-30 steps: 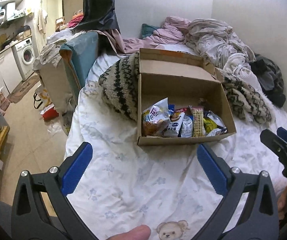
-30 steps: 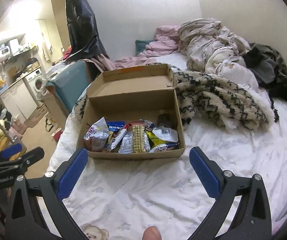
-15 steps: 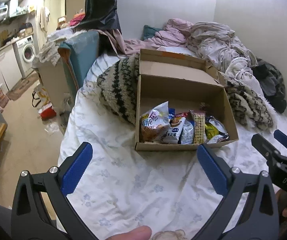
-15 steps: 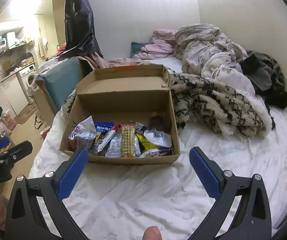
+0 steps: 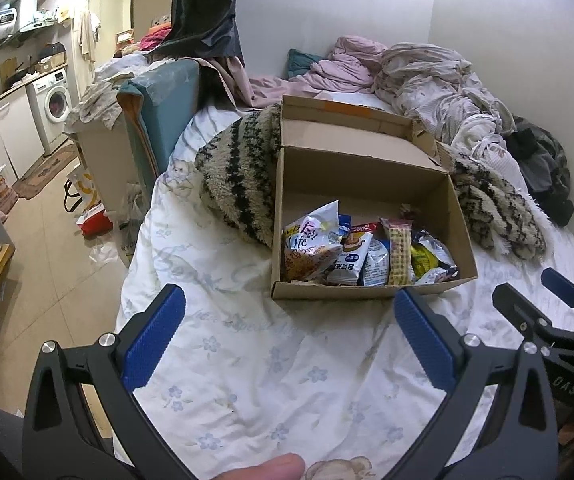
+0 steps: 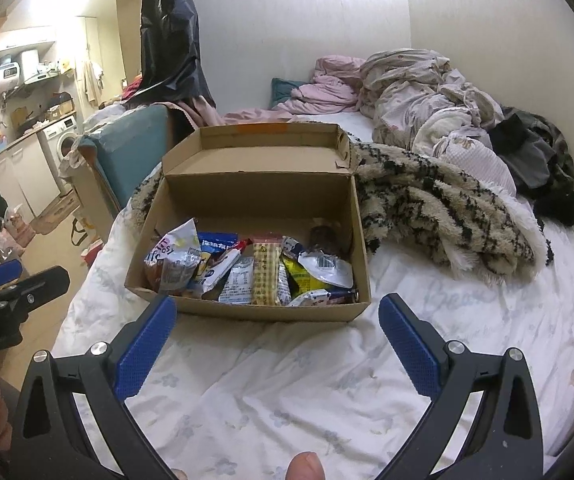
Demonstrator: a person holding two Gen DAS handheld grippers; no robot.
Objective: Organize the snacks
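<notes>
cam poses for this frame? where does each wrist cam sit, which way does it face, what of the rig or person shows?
Left wrist: on the left gripper, facing across the bed at the cardboard box; open jaws, a fingertip and the right gripper at right show.
Right wrist: on the right gripper, facing the box; open jaws, the left gripper at left show.
Shared: box, snack packets, fuzzy blanket.

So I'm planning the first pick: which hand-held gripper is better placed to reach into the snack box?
Probably the right hand-held gripper: open, its fingers frame the cardboard box almost squarely. The left hand-held gripper, also open, sits left of it.
</notes>
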